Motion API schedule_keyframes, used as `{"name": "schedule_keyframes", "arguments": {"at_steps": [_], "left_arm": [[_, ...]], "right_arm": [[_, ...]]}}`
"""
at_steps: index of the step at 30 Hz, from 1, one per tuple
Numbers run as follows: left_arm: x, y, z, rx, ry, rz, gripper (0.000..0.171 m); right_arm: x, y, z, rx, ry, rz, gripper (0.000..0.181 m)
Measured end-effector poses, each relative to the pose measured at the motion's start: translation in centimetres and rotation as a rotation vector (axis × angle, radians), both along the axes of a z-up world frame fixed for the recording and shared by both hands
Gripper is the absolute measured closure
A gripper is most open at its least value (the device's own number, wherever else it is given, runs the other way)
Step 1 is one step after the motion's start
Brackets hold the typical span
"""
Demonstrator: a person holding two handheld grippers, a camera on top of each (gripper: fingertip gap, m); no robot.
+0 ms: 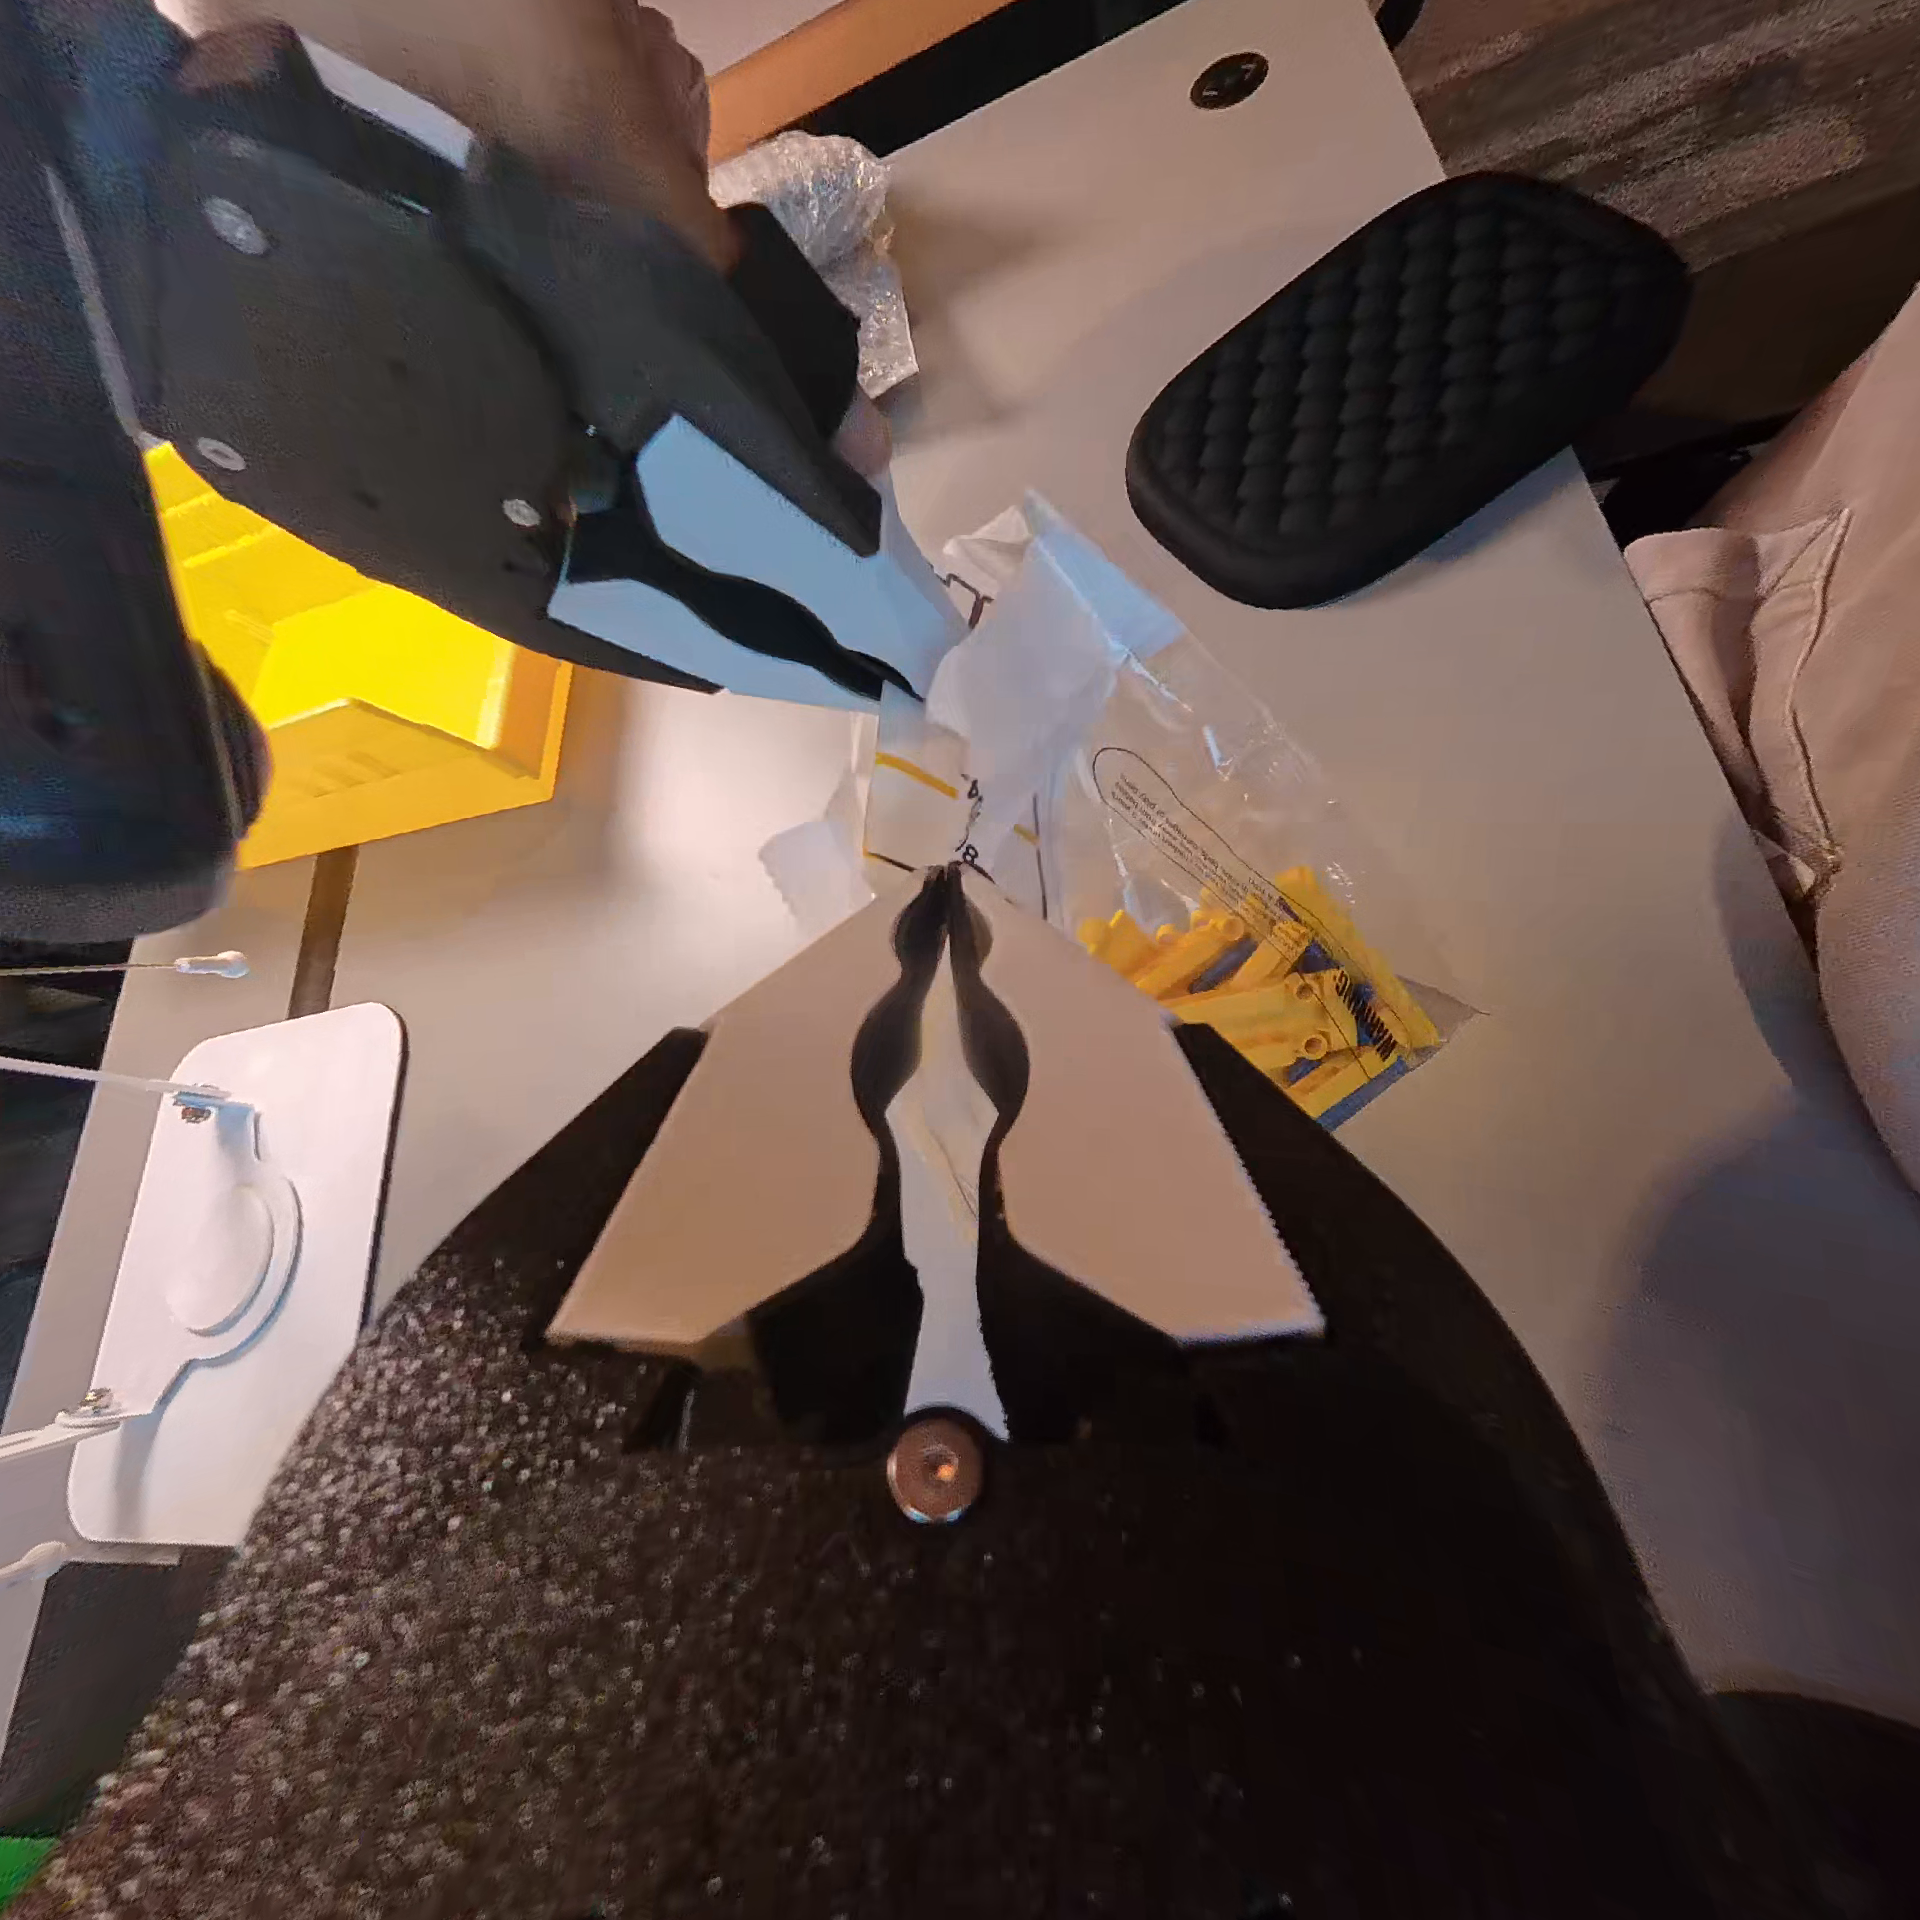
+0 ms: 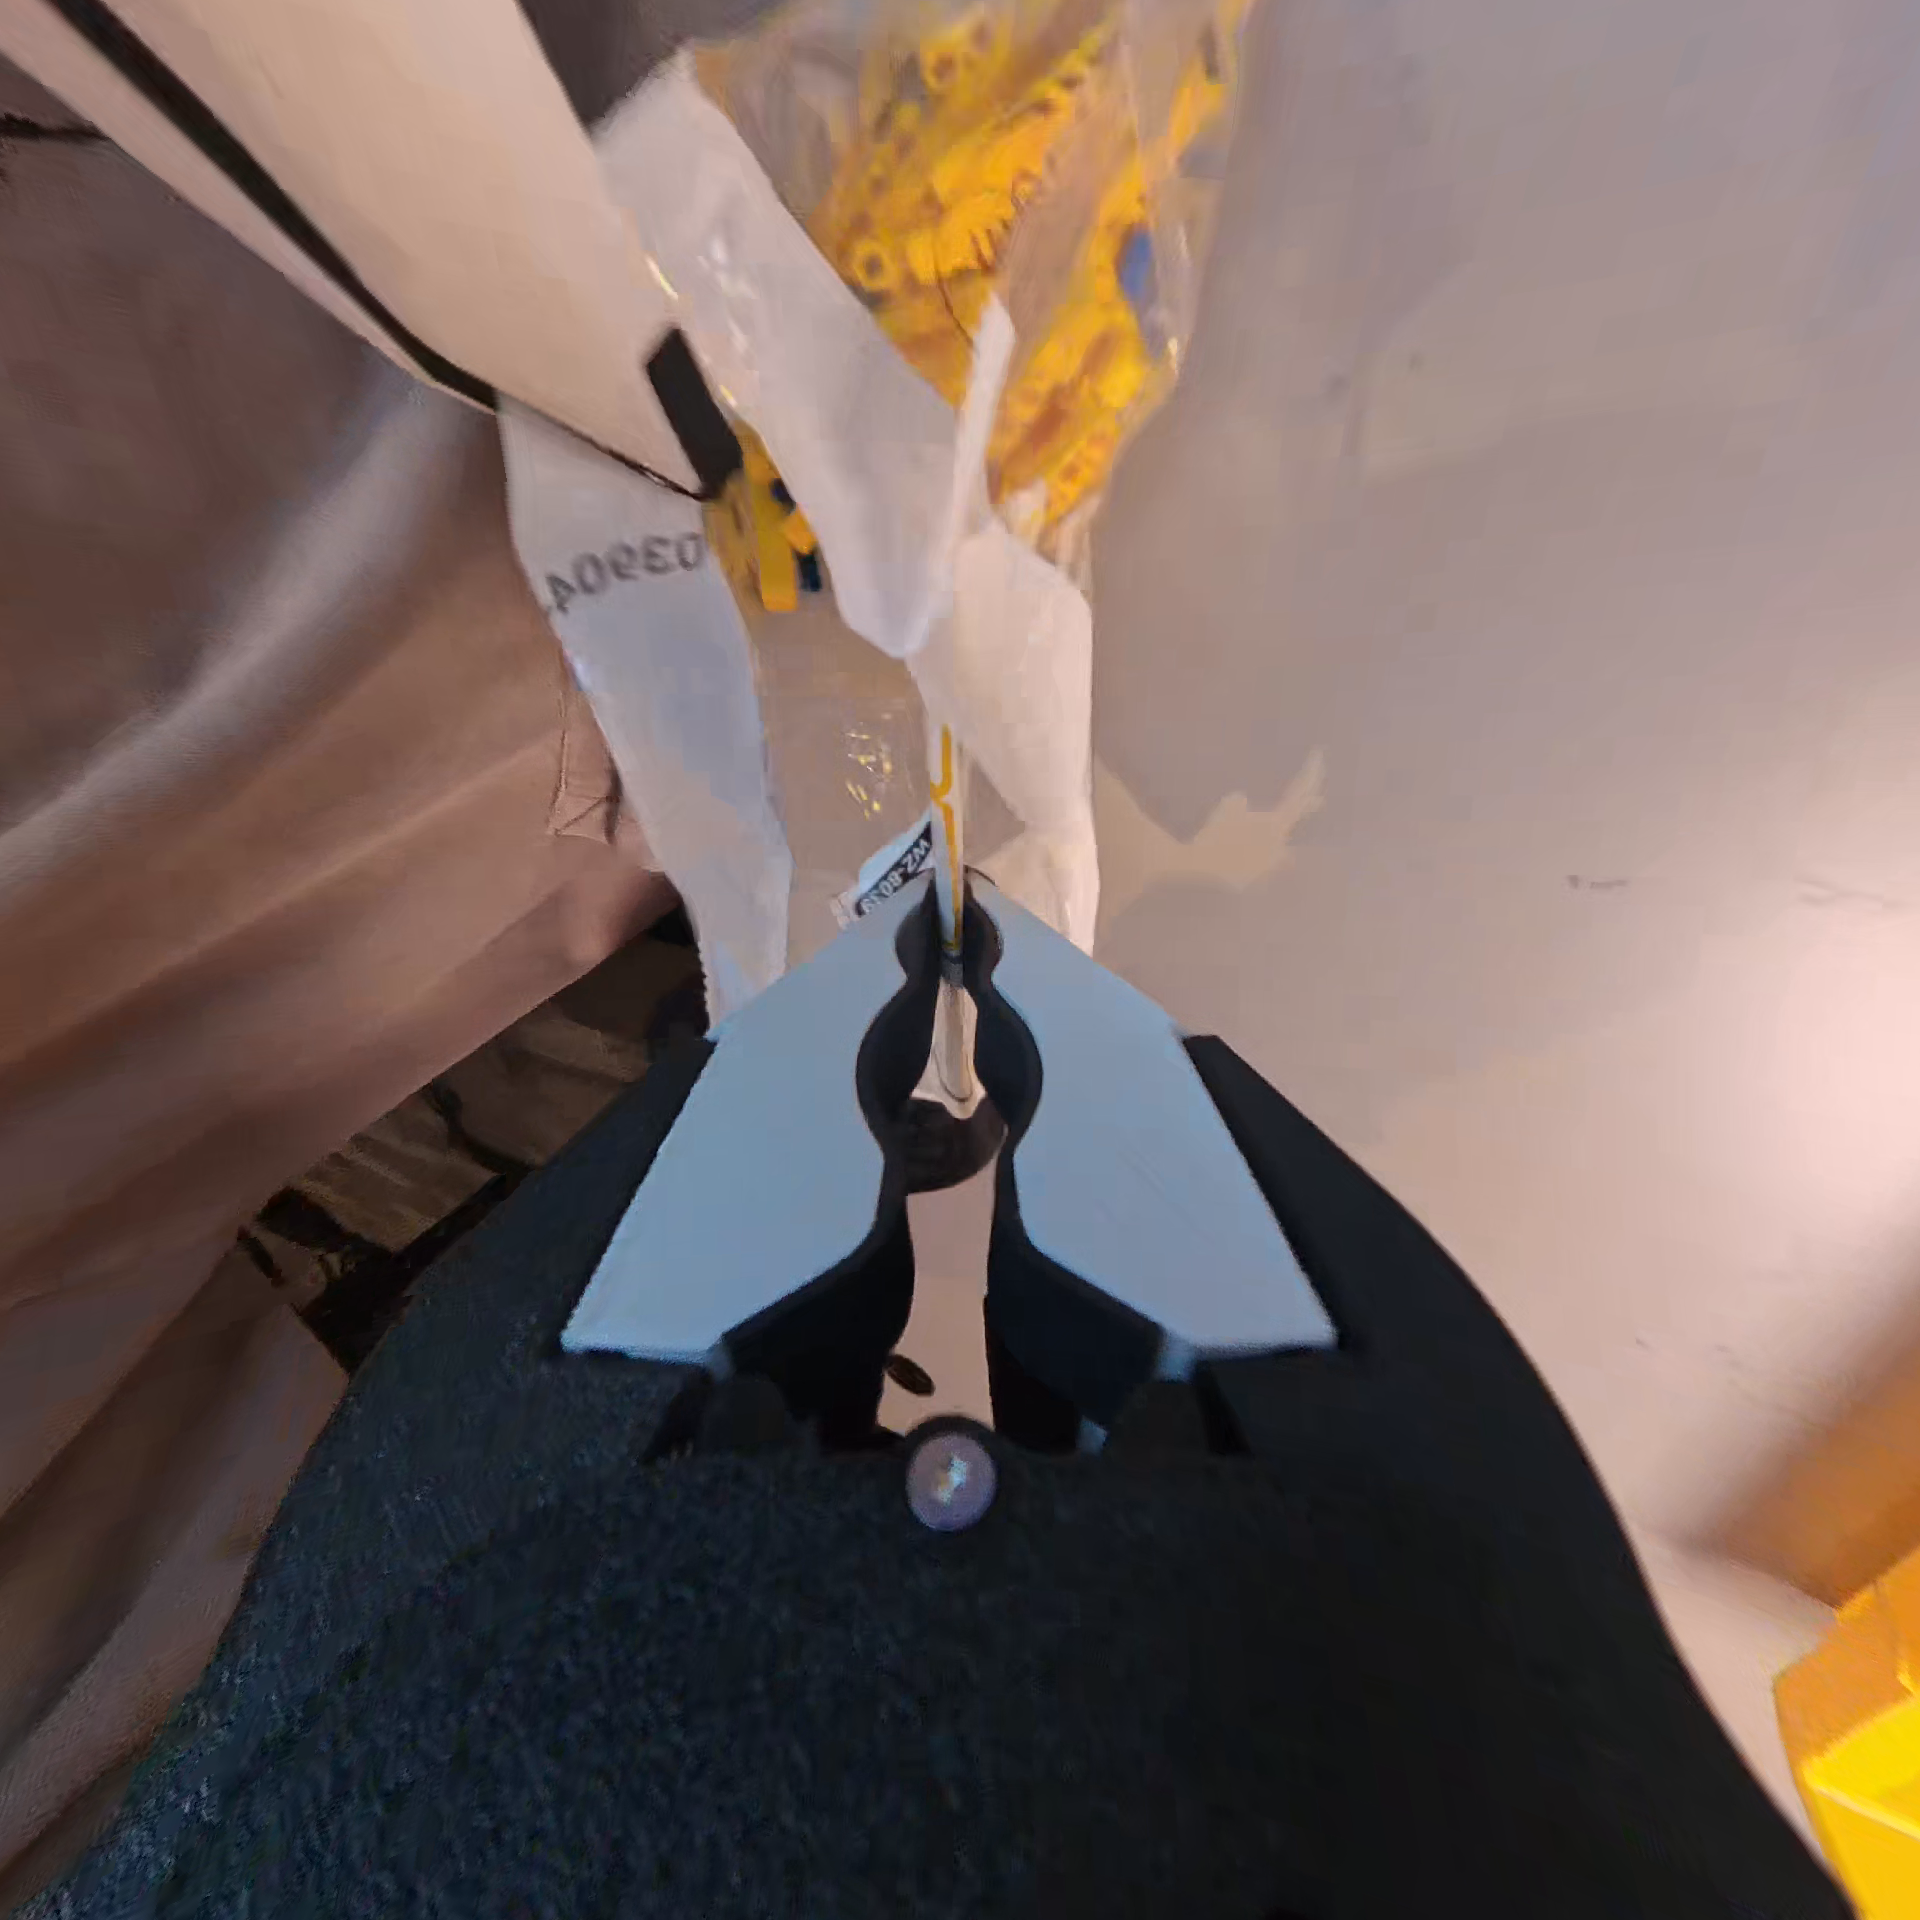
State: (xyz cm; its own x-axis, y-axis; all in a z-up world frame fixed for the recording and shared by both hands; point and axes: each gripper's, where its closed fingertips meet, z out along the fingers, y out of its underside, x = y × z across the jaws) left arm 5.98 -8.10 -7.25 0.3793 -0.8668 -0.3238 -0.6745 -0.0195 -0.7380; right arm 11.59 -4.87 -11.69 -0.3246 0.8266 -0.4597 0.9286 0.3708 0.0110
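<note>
A clear plastic bag (image 1: 1195,831) with several small yellow plastic parts (image 1: 1257,966) lies on the white table (image 1: 1455,748). My left gripper (image 1: 945,878) is shut on one edge of the bag's open end. My right gripper (image 1: 899,681) comes in from the upper left of the left wrist view and is shut on the opposite edge. In the right wrist view my right gripper (image 2: 951,899) pinches a thin strip of the bag (image 2: 831,499), and the yellow parts (image 2: 997,208) hang blurred beyond it. The bag's mouth is stretched between the two grippers.
A yellow bin (image 1: 364,675) stands at the left; its corner shows in the right wrist view (image 2: 1860,1745). A black textured pad (image 1: 1403,384) lies at the back right. Crumpled clear wrap (image 1: 821,229) lies at the back. A white plate with a bracket (image 1: 239,1278) sits at left. Beige cloth (image 1: 1808,665) borders the table's right. My right fingertips sit around 8 centimeters from my left ones.
</note>
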Motion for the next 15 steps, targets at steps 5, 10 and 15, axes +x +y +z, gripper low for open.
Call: {"name": "schedule_keyframes", "arguments": {"at_steps": [5, 10, 15], "left_arm": [[0.2, 0.3, -0.5, -0.014, -0.034, 0.035, 0.171], [0.2, 1.1, -1.0, -0.017, -0.082, 0.084, 0.171], [-1.1, 1.1, -0.7, -0.03, -0.157, 0.122, 0.171]], "right_arm": [[-1.2, -1.6, -0.7, -0.057, 0.021, -0.015, 0.181], [-4.6, -3.9, -1.6, -0.161, 0.191, -0.116, 0.162], [-5.8, -1.3, 0.8, -0.248, 0.399, -0.271, 0.139]]}}
